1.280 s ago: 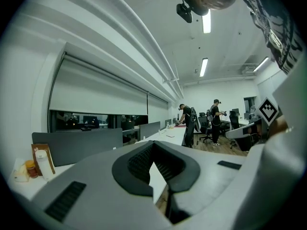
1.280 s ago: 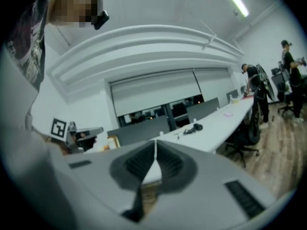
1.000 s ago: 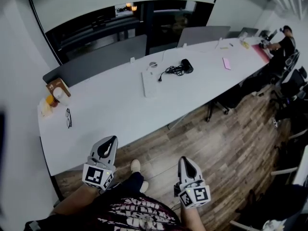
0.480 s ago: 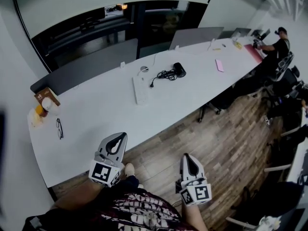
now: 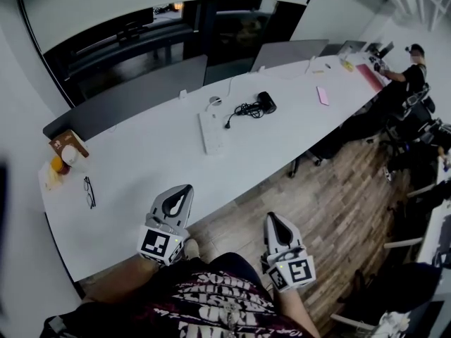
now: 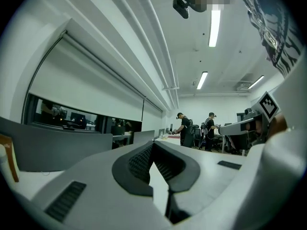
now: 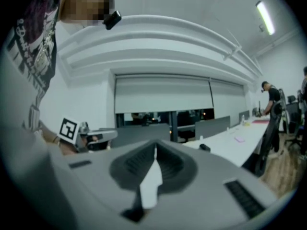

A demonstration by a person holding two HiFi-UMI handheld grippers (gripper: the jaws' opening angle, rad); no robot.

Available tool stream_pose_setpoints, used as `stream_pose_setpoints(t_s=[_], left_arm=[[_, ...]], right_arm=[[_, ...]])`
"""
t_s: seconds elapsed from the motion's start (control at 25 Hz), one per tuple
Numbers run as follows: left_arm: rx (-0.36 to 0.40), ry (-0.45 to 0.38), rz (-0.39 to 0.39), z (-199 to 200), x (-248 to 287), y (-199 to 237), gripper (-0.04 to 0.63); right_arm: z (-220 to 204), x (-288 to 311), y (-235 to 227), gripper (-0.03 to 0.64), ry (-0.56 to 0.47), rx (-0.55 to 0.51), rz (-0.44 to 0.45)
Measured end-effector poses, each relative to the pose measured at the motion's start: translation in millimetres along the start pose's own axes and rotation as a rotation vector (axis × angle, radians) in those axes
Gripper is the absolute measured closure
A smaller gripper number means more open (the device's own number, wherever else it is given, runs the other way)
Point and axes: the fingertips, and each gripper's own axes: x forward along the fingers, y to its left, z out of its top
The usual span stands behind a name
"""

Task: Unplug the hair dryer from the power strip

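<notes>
A white power strip (image 5: 212, 132) lies on the long white table (image 5: 155, 167), far ahead of me. A black hair dryer (image 5: 266, 101) rests to its right, its coiled black cord (image 5: 244, 110) leading to a plug at the strip. My left gripper (image 5: 186, 189) hovers at the table's near edge, jaws shut and empty. Out over the wooden floor, my right gripper (image 5: 270, 218) is shut too, holding nothing. Both are far from the strip. The left gripper (image 6: 152, 145) and right gripper (image 7: 154, 150) show tips touching in their own views.
Glasses (image 5: 89, 191), a brown box (image 5: 68, 144) and cups sit at the table's left end. A pink item (image 5: 323, 95) lies further right. Grey dividers (image 5: 127, 101) line the far edge. Office chairs (image 5: 416, 129) and a person (image 5: 409, 72) are at the right.
Both grippers have moved forward toward the table, the left one now reaching its near edge. The view has shifted slightly; strip and dryer lie as before.
</notes>
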Motion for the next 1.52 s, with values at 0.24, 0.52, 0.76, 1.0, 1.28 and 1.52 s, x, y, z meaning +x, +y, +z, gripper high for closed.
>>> stream_pose_setpoints(t_s=[0.24, 0.52, 0.76, 1.0, 1.28, 1.52], left_arm=[[0.012, 0.009, 0.045, -7.5, -16.7, 26.7, 0.569], [0.028, 0.009, 0.069, -6.2, -20.0, 35.3, 0.569], [0.06, 0.015, 0.08, 0.6, -24.1, 43.6, 0.569], [-0.008, 0.032, 0.086, -14.8, -0.9, 46.1, 0.569], [0.0, 0.047, 0.009, -28.4, 45.0, 16.5, 0.569], [-0.001, 0.109, 0.051, -40.1, 73.0, 18.3, 0.569]], right_arm=[[4.7, 21.5, 13.6, 0.581, 0.001, 0.007, 0.044], [-0.8, 26.0, 17.4, 0.581, 0.01, 0.02, 0.067], [4.5, 38.4, 13.2, 0.581, -0.012, 0.052, 0.071], [7.2, 37.0, -2.9, 0.581, 0.012, 0.023, 0.054], [-10.9, 31.4, -41.6, 0.581, 0.052, 0.064, 0.007], [-7.6, 66.0, -77.9, 0.581, 0.062, 0.08, 0.065]])
